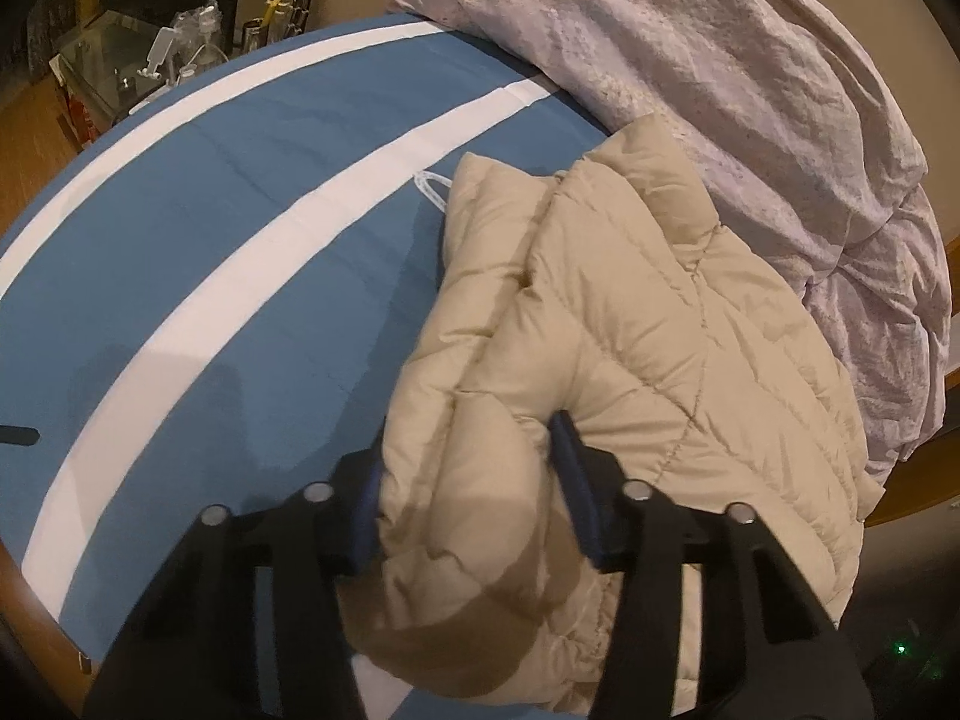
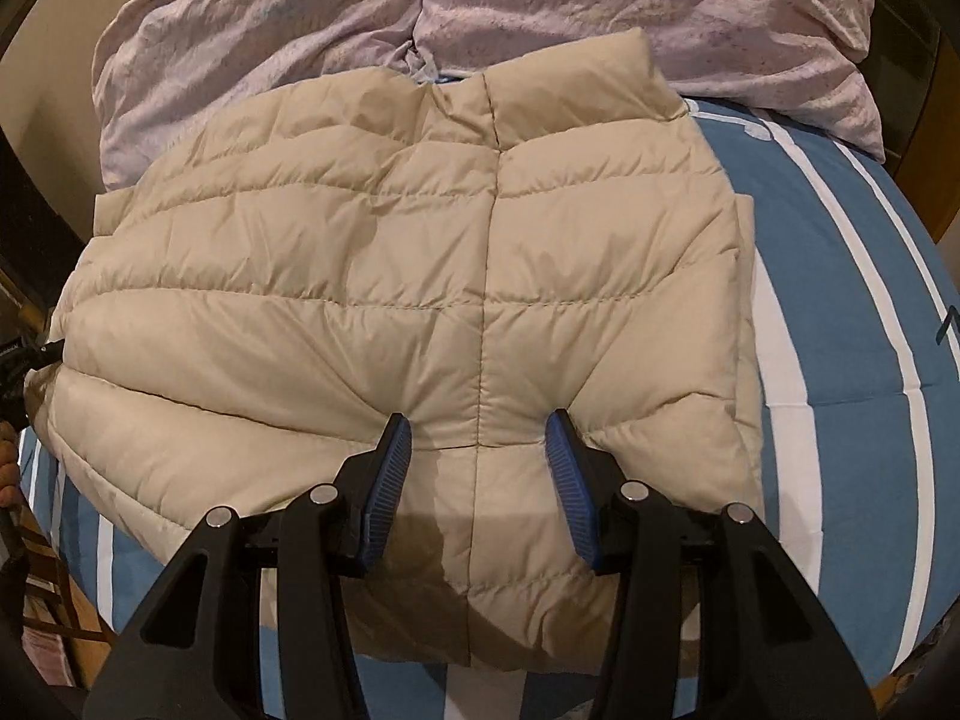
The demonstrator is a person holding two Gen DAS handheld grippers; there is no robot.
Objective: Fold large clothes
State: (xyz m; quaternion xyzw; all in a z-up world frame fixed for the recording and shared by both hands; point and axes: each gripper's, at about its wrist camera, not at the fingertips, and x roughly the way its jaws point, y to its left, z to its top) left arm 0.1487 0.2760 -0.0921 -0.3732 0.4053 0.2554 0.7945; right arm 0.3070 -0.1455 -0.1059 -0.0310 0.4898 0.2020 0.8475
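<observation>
Your beige puffer jacket lay on the blue and white striped bedsheet, just in front of the crumpled pink duvet. It looked light, soft and squishy, and probably a bit slippery, so a thick edge or seam was the best place to grab. Your left gripper was clamped on a fat bunch of the jacket. Your right gripper was wide apart, its fingertips pressing down into the padding.
</observation>
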